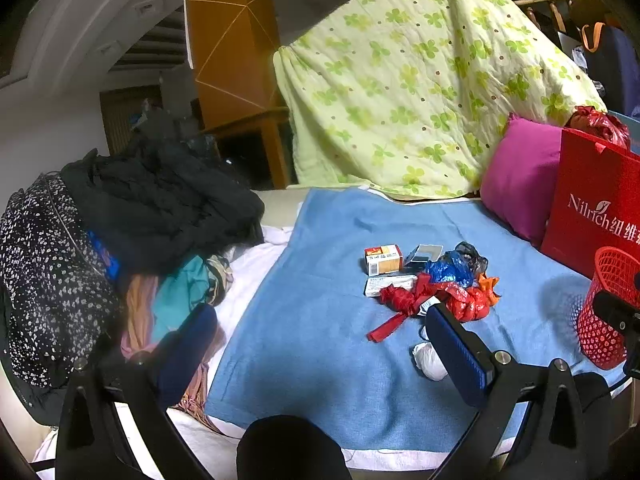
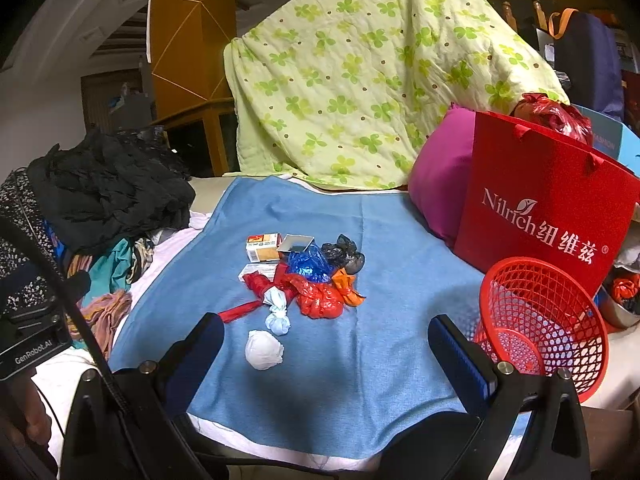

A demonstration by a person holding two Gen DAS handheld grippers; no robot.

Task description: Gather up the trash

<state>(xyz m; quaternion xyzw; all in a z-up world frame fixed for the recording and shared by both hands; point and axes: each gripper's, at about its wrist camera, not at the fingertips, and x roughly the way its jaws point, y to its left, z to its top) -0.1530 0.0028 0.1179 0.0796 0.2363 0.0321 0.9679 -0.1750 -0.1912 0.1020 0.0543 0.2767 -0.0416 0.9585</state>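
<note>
A heap of trash lies on the blue blanket (image 2: 400, 240): a small orange carton (image 2: 263, 247), a flat white box (image 2: 256, 270), a blue plastic bag (image 2: 308, 264), a black bag (image 2: 344, 254), red wrappers (image 2: 320, 298), a pale knotted bag (image 2: 279, 312) and a white paper ball (image 2: 262, 349). The same heap (image 1: 432, 280) and ball (image 1: 428, 360) show in the left wrist view. A red mesh basket (image 2: 548, 320) lies tilted at the right. My left gripper (image 1: 320, 340) and right gripper (image 2: 326, 348) are both open, empty, short of the heap.
A red paper bag (image 2: 540, 208) and a magenta pillow (image 2: 436, 184) stand behind the basket. A green flowered quilt (image 2: 360, 80) hangs at the back. Dark clothes (image 2: 108, 188) are piled on the left. A steel bowl (image 2: 622, 308) sits far right.
</note>
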